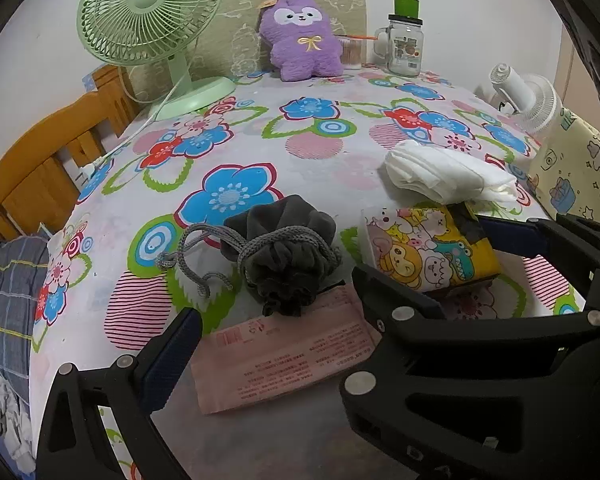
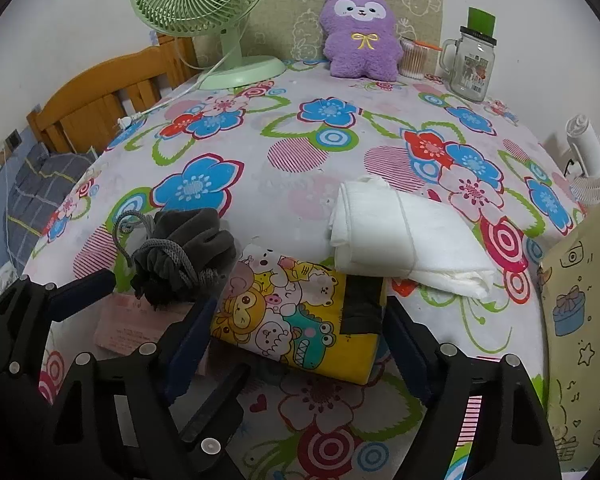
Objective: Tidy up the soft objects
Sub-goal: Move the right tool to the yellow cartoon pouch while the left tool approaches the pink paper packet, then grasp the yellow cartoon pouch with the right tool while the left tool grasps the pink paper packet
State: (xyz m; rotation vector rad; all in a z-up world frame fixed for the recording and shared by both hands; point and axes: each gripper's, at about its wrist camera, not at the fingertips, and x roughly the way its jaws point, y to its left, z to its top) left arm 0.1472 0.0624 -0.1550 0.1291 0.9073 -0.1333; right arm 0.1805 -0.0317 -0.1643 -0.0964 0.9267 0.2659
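A cartoon-printed tissue pack point(image 2: 292, 312) lies near the table's front edge, and my right gripper point(image 2: 298, 302) straddles it with both blue pads against its sides. A folded white cloth point(image 2: 400, 236) rests on the pack's far end. Left of the pack, a grey drawstring pouch point(image 1: 288, 252) sits on the far end of a flat pink packet point(image 1: 284, 364). My left gripper point(image 1: 274, 300) stands open around that packet, touching neither it nor the pouch. A purple plush toy point(image 1: 300, 36) leans upright at the back of the table.
The floral tablecloth point(image 1: 260, 128) covers the table. A green desk fan point(image 1: 152, 12) stands back left, a glass mug jar point(image 1: 406, 44) back right. A small white fan point(image 1: 532, 100) and a printed paper bag point(image 2: 580, 320) crowd the right edge. A wooden chair back point(image 1: 40, 172) rises on the left.
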